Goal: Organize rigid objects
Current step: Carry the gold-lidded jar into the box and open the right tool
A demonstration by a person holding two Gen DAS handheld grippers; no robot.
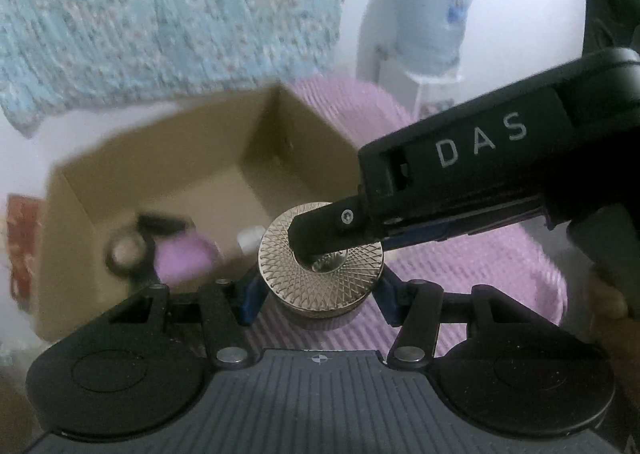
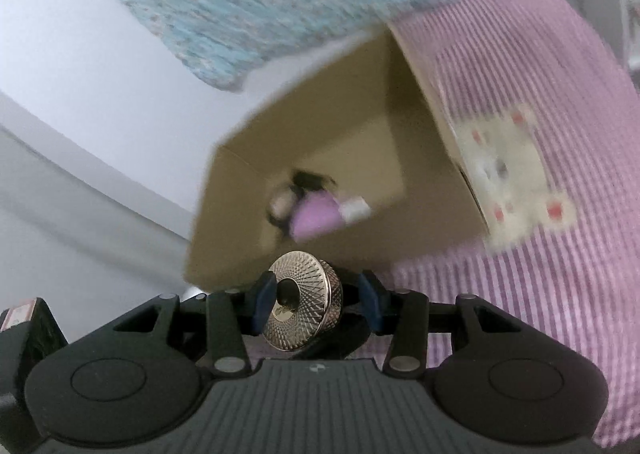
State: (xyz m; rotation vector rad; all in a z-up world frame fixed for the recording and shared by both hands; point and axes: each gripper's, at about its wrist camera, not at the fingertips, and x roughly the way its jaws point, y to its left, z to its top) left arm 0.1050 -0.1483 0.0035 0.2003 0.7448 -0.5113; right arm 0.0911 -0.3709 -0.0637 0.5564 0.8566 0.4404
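Pink ribbed bedding (image 1: 472, 278) is covering the surface under both tools, with a pale blue patterned blanket (image 1: 168, 17) lying at the far side against a white wall. An open cardboard box (image 1: 280, 125) is sitting on the bedding, well into the far half of both views. Inside it, toward its near left corner in the left wrist view, a small lilac object (image 1: 182, 258), a black ring-shaped item (image 1: 128, 252) and a small white piece (image 1: 250, 238) are lying close together; motion blur is smearing them, so what they are stays unclear.

A round metal disc (image 1: 320, 254) with an engraved crisscross top and a hole in its centre is being held up just in front of the box, on its near side. The left gripper (image 1: 316, 294) is clamping the disc's rim between its two blue pads, one on each side, at a middling width. The right gripper (image 1: 340, 234) is reaching in from the right in that view, one black finger lying across the disc's top at the hole.

In the right wrist view the right gripper (image 2: 316, 304) is showing the disc (image 2: 302, 306) tilted on edge between its blue pads; it is probably gripping through the hole, though the far pad's contact is hidden. A white card with red marks (image 2: 516, 169) is lying on the bedding (image 2: 560, 294) just right of the box (image 2: 328, 141).
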